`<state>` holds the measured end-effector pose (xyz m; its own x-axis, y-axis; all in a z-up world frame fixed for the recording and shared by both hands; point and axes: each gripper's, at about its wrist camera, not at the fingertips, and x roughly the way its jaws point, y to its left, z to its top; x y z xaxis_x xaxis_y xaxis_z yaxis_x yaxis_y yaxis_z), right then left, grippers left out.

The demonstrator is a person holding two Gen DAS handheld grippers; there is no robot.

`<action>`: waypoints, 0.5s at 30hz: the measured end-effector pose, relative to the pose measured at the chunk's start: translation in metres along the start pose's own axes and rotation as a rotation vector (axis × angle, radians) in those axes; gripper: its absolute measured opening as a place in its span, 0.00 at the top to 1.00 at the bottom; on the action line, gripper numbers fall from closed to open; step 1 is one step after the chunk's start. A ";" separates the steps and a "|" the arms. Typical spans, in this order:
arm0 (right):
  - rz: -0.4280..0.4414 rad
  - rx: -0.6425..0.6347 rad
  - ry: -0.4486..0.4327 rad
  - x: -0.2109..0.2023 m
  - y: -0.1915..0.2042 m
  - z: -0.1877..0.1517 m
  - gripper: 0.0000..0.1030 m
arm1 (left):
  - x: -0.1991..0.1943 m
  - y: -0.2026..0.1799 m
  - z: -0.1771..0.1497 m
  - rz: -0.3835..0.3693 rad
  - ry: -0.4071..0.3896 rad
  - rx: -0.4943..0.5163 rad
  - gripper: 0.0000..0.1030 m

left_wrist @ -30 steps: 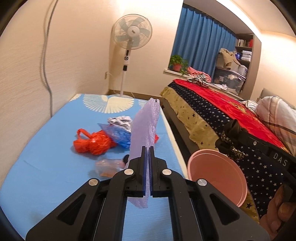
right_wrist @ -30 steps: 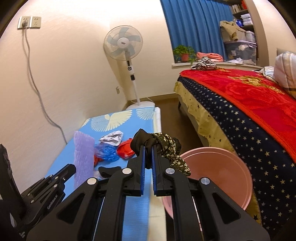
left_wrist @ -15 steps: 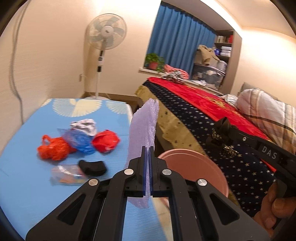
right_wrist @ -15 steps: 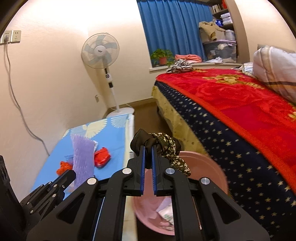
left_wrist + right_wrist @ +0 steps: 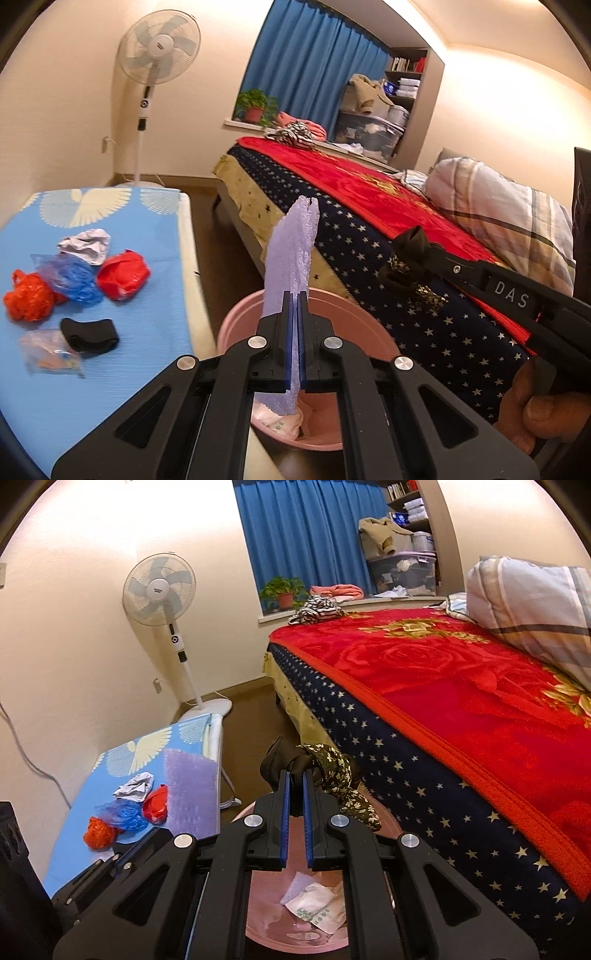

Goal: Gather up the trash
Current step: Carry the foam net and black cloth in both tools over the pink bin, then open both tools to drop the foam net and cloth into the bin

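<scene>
My left gripper (image 5: 294, 306) is shut on a purple foam sheet (image 5: 290, 258) and holds it upright over the pink bin (image 5: 236, 325). My right gripper (image 5: 294, 786) is shut on a black and floral cloth scrap (image 5: 325, 779) above the same pink bin (image 5: 388, 821), which holds white paper wrappers (image 5: 314, 904). The right gripper also shows in the left wrist view (image 5: 410, 251). The purple sheet also shows in the right wrist view (image 5: 190, 790).
On the blue table (image 5: 110, 369) lie red bags (image 5: 123, 275), an orange bag (image 5: 27, 299), a blue bag (image 5: 74, 277), crumpled foil (image 5: 86, 243), a black piece (image 5: 88, 334) and a clear packet (image 5: 50, 356). A bed (image 5: 369, 206) stands right, a fan (image 5: 157, 48) behind.
Both grippers have moved right from over the table to above the pink bin, still holding the purple sheet and the cloth scrap. The bin's inside now shows.
</scene>
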<state>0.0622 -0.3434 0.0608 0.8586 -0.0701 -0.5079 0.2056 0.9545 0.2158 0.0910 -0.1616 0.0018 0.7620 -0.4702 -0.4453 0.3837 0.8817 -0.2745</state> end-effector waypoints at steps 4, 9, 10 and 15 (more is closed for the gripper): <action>-0.007 0.018 0.012 0.004 -0.005 -0.001 0.93 | 0.009 -0.002 -0.003 -0.016 0.017 -0.005 0.98; -0.012 0.026 0.020 0.008 -0.009 -0.002 0.93 | 0.017 -0.001 -0.004 -0.028 0.033 -0.020 0.98; -0.014 0.028 0.022 0.009 -0.009 -0.002 0.93 | 0.019 -0.001 -0.005 -0.031 0.038 -0.022 0.98; -0.040 0.057 0.022 0.010 -0.017 -0.001 0.76 | 0.031 0.005 -0.008 0.002 0.091 -0.036 0.69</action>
<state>0.0671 -0.3605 0.0507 0.8391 -0.1006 -0.5346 0.2660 0.9331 0.2419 0.1125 -0.1720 -0.0204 0.7113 -0.4717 -0.5211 0.3619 0.8814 -0.3037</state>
